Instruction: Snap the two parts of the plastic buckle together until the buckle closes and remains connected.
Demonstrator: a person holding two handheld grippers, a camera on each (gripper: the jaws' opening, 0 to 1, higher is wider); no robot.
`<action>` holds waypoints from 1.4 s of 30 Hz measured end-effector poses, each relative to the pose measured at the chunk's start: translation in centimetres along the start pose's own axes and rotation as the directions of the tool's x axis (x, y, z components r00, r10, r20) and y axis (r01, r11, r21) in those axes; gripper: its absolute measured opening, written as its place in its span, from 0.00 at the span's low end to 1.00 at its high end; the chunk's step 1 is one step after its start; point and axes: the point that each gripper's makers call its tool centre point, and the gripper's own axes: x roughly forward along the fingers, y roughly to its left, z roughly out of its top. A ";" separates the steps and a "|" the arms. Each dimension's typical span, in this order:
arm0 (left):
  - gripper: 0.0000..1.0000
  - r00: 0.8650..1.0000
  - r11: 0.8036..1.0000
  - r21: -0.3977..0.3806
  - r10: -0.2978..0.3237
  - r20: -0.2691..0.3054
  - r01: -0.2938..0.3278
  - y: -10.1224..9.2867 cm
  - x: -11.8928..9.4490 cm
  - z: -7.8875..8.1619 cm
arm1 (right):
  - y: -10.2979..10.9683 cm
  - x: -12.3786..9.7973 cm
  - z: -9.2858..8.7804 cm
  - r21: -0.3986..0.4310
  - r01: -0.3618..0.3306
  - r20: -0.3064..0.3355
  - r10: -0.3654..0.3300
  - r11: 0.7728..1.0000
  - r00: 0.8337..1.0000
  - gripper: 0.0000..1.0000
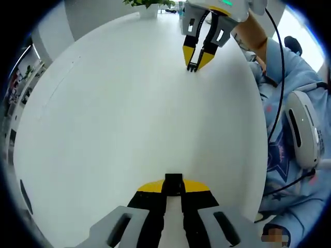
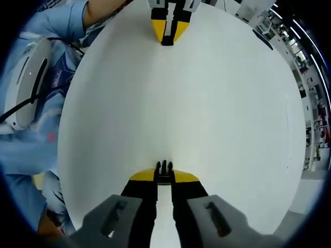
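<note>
Black buckle halves (image 1: 173, 182) (image 2: 164, 170) in both claws (image 1: 174, 192) (image 2: 164, 182)

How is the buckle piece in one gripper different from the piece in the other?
The left piece ends flat and boxy, like a socket; the right piece ends in thin prongs. The left piece looks wider; the right piece looks narrower. Both are black, pinched between yellow-tipped jaws over the white table, and not yet joined.

round white table (image 1: 103, 129), plain smooth top, potted plant (image 1: 147, 5) at far edge

Office-like room: white table (image 1: 129, 119), shelving (image 2: 310, 98)
</note>
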 end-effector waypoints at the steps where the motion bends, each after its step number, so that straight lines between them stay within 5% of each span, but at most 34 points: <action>1: 0.10 1.000 1.000 0.000 0.000 0.001 0.000 0.0 0.0 0.0 | 0.0 0.0 0.0 0.001 0.000 -0.001 0.000 1.000 1.000 0.09; 19: 0.10 1.000 1.000 -0.005 0.002 0.002 -0.002 0.0 0.1 0.1 | 0.2 -0.2 -0.1 -0.069 0.039 0.068 -0.034 0.997 0.997 0.14; 32: 0.10 1.000 1.000 -0.010 0.001 0.009 -0.001 0.0 0.2 0.2 | 0.2 -0.3 -1.2 -0.039 -0.023 0.131 0.028 0.999 0.991 0.15; 42: 0.10 1.000 1.000 -0.011 -0.002 0.011 0.002 0.1 0.1 0.2 | 0.2 -0.1 -1.2 -0.037 -0.093 0.113 0.096 0.995 0.989 0.12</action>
